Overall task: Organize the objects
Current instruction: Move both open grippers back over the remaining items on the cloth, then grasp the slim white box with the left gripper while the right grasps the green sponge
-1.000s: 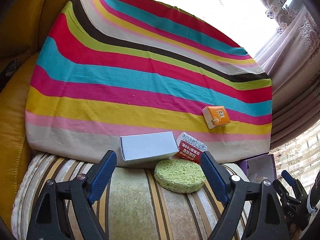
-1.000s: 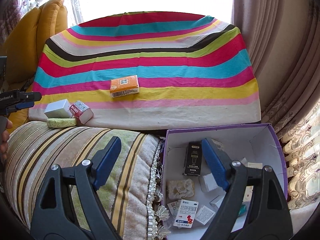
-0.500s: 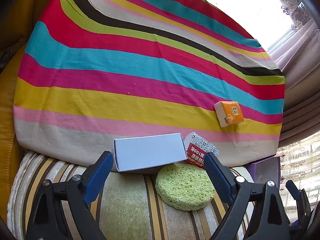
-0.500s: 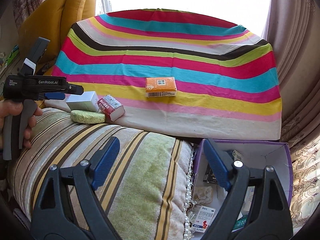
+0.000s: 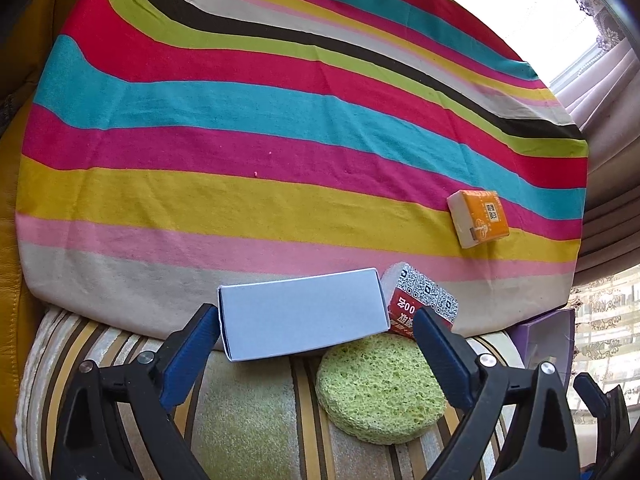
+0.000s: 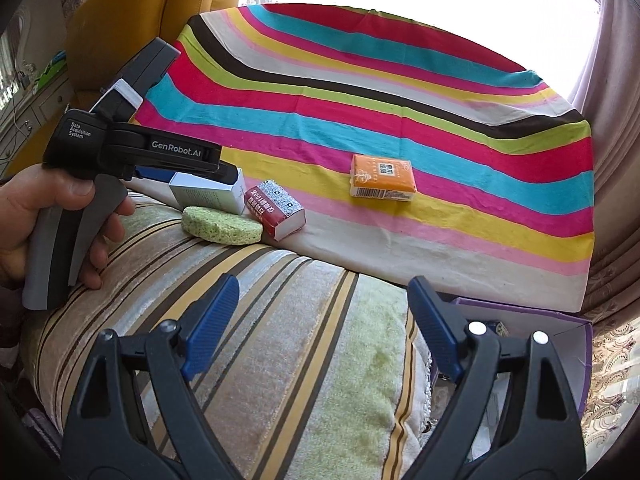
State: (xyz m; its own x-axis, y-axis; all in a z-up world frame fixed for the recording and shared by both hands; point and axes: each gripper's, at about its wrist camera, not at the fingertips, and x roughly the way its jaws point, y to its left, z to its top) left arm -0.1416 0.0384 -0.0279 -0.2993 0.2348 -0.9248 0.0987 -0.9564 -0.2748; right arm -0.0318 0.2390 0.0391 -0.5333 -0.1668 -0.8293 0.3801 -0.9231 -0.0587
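Note:
A white box (image 5: 304,314) lies at the striped cloth's near edge, with a red pack (image 5: 420,300) to its right and a round green sponge (image 5: 378,388) in front of them. My left gripper (image 5: 316,320) is open, its fingers to either side of the white box and the sponge. An orange pack (image 5: 478,218) lies farther right on the cloth. In the right wrist view I see the same white box (image 6: 208,194), sponge (image 6: 222,226), red pack (image 6: 276,210) and orange pack (image 6: 382,178). My right gripper (image 6: 324,304) is open and empty above the striped cushion.
A colourful striped cloth (image 5: 280,140) covers the seat. A striped cushion (image 6: 260,340) lies in front. A purple box (image 6: 560,340) holding small items sits at the lower right. A yellow leather backrest (image 6: 132,20) stands at the left, curtains (image 6: 616,200) at the right.
My left gripper has moved forward so its open fingers now flank the white box. My right gripper has swung left and up, away from the purple box, toward the cushion.

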